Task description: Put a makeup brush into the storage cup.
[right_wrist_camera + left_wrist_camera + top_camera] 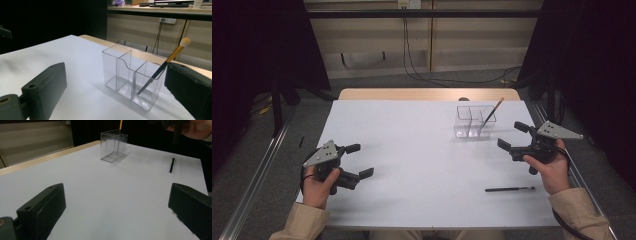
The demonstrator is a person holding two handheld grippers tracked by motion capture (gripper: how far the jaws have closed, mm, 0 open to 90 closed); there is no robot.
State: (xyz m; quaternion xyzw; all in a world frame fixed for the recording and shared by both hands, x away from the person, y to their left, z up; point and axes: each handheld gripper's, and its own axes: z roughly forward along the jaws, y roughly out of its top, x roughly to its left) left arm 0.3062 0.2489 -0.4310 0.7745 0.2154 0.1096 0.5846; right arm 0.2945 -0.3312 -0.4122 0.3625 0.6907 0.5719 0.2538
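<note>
A clear plastic organizer [474, 121] with several compartments stands on the white table toward the back right. A makeup brush [492, 114] with a tan tip leans in its right-hand compartment; the right gripper view shows the brush [165, 65] and the organizer [130, 75] close ahead. A second, black brush [510, 189] lies flat near the front right, also seen as a black brush [171, 165] in the left gripper view. My left gripper [359, 161] rests open at the front left. My right gripper [513, 135] is open just right of the organizer, holding nothing.
The white tabletop [412, 150] ends in a wooden strip [427, 94] at the back. Metal rails run along both sides of the table. Cables hang on the back wall [412, 50]. Dark curtains flank the scene.
</note>
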